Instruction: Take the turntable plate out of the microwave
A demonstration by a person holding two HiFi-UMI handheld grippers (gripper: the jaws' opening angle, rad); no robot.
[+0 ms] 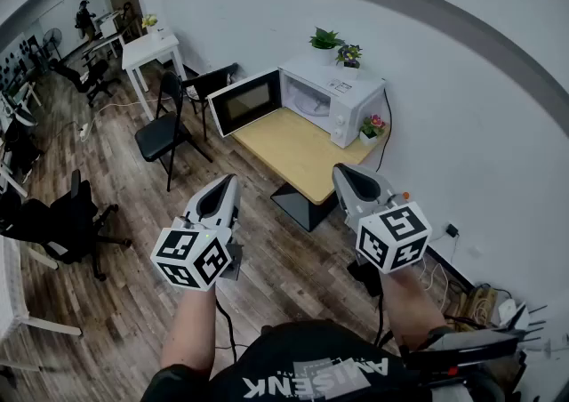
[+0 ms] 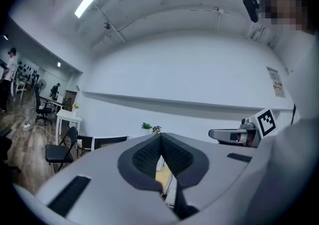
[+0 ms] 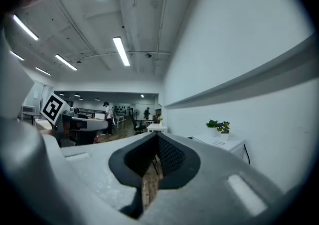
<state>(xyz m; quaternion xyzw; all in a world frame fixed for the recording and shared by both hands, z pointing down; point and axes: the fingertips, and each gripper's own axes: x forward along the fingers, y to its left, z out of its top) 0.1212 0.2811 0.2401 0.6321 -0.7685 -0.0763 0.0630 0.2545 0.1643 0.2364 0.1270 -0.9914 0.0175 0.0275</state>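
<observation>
Jaws clenched empty on left gripper (image 1: 233,180) and right gripper (image 1: 340,170).
Both hover lower centre, well apart from the open-doored microwave (image 1: 336,100) on its wooden table (image 1: 298,160) above.

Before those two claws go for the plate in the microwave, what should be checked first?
1. Door open: ok, swung wide.
2. Plate in place: ok, it lies inside the microwave.
3. Left gripper empty: ok, jaws together on nothing.
4. Right gripper empty: ok, likewise.
5. Jaws open to grab: not ok, both are shut.
6. Close enough: not ok, both hang well short of the table.
</observation>
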